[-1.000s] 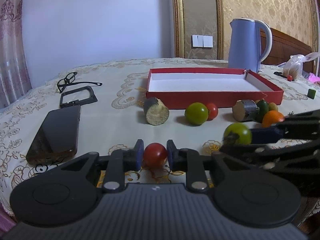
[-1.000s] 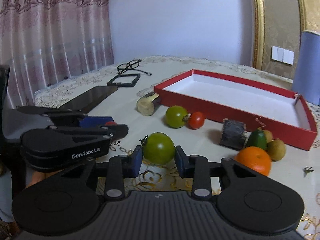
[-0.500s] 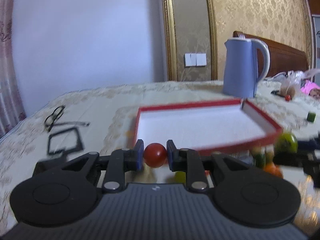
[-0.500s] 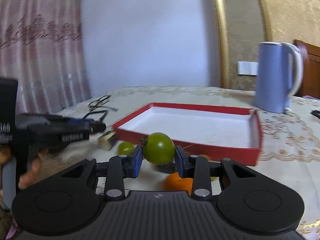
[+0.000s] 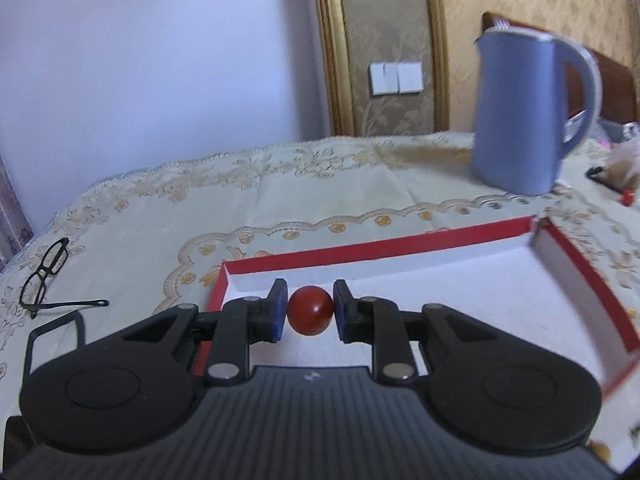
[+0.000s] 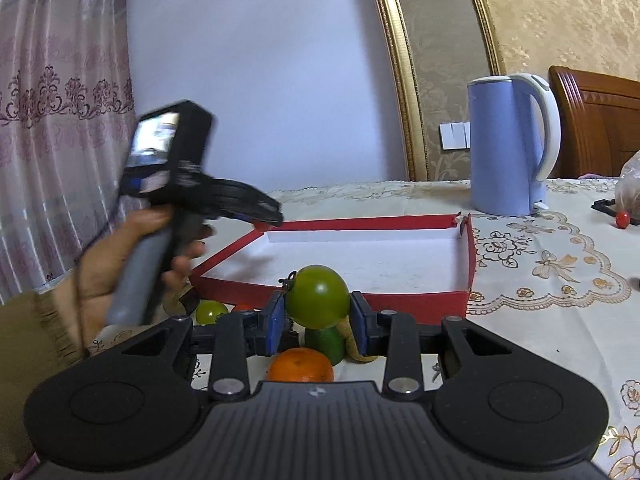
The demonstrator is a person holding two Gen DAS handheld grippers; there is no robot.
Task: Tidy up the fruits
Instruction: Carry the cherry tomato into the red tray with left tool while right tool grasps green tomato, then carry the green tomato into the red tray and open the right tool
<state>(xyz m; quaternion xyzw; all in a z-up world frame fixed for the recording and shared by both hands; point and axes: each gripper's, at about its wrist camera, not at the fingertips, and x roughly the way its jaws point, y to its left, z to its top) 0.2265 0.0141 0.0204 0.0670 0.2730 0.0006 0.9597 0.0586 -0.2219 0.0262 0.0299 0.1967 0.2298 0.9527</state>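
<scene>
My left gripper is shut on a small red tomato and holds it above the left part of the red box, whose white inside is bare. In the right wrist view the left gripper hangs over the box's far left corner. My right gripper is shut on a green tomato in front of the red box's near wall. Below it on the table lie an orange, a dark green fruit, another green tomato and a red tomato, mostly hidden.
A blue kettle stands behind the box; it also shows in the right wrist view. Black glasses and a black frame lie at the left. A small red fruit and a plastic bag sit at the far right.
Both grippers rose from the table with their tomatoes. The left one moved forward over the red box; the right one came up to the box's near wall.
</scene>
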